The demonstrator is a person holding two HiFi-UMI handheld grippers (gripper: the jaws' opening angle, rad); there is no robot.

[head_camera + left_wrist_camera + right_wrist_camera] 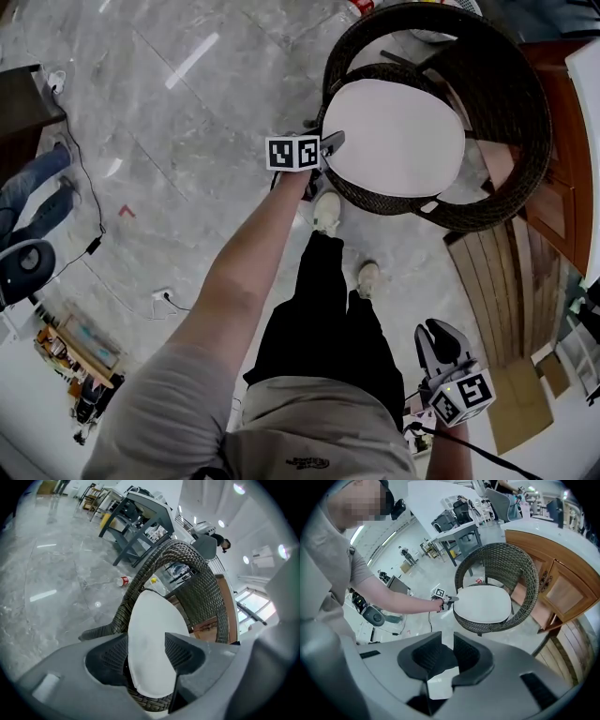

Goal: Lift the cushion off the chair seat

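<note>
A round white cushion [398, 136] lies on the seat of a dark wicker tub chair [506, 94]. My left gripper [333, 142] reaches to the cushion's left rim on an outstretched arm. In the left gripper view the jaws of that gripper [146, 651] stand wide open. The near edge of the cushion [150, 620] lies between them, above the woven seat rim. My right gripper [441, 330] hangs low beside the person's hip, far from the chair. In its own view the right gripper [444, 651] has jaws a little apart with nothing between them, and the cushion [483, 604] is well ahead.
A wooden cabinet [562, 187] stands right behind the chair, with wooden planks [497, 291] on the floor beside it. The person's feet [326, 211] are just in front of the seat. Cables [94, 244] cross the marble floor at left. A red-capped bottle [123, 581] lies beyond the chair.
</note>
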